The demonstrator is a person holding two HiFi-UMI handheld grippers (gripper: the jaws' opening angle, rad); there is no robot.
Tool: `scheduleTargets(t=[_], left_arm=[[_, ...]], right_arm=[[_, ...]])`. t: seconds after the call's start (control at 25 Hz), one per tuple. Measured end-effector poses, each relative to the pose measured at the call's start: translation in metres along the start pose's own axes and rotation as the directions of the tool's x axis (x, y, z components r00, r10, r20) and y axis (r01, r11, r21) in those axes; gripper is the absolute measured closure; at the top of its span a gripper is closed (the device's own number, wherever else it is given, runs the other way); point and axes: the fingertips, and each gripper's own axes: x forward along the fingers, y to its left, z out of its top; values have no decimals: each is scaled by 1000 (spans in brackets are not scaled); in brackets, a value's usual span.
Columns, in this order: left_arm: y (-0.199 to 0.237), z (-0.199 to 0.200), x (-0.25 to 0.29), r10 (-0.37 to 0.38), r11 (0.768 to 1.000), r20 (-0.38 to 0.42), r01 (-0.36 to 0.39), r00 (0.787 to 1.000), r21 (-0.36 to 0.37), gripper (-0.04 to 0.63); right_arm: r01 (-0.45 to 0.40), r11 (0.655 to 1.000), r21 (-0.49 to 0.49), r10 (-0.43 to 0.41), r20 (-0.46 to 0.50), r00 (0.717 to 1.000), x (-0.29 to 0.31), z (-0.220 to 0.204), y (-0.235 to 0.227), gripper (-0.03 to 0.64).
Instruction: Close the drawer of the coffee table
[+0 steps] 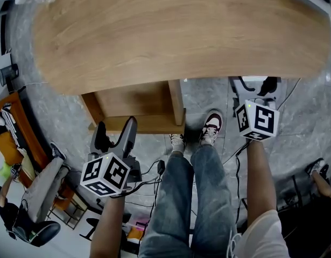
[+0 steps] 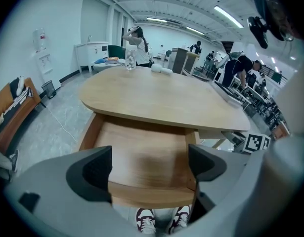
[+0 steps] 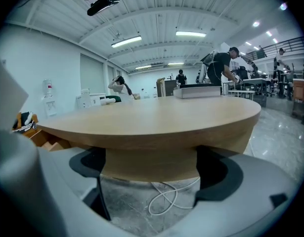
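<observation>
Left gripper (image 2: 149,168) and right gripper (image 3: 151,168) gaped wide, holding nothing; the drawer (image 1: 135,102) stuck out of the table (image 1: 181,31) toward the person's shoes (image 1: 211,127)

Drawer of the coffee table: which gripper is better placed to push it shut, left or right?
Left. The left gripper hangs right in front of the open drawer, jaws apart and framing its front edge. The right gripper, also open, faces the tabletop rim off to the drawer's side.

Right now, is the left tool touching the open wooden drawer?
Cannot tell. In the head view the left tool overlaps the light wooden drawer at its front; no view shows contact or a gap plainly.
</observation>
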Motion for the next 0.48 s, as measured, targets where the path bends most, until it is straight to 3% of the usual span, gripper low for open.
scheduleTargets(t=[0.28,0.48], left_arm=[[4,-4,-7,5,1000,16,-5,1000,-13,115],[0,-5,-9,-1,1000,34,1,999,-23,115]], right_arm=[[3,1000,-1,-2,33,999,1,1,0,35],[-8,1000,-7,8,-19,1000,0,-2,0,41]])
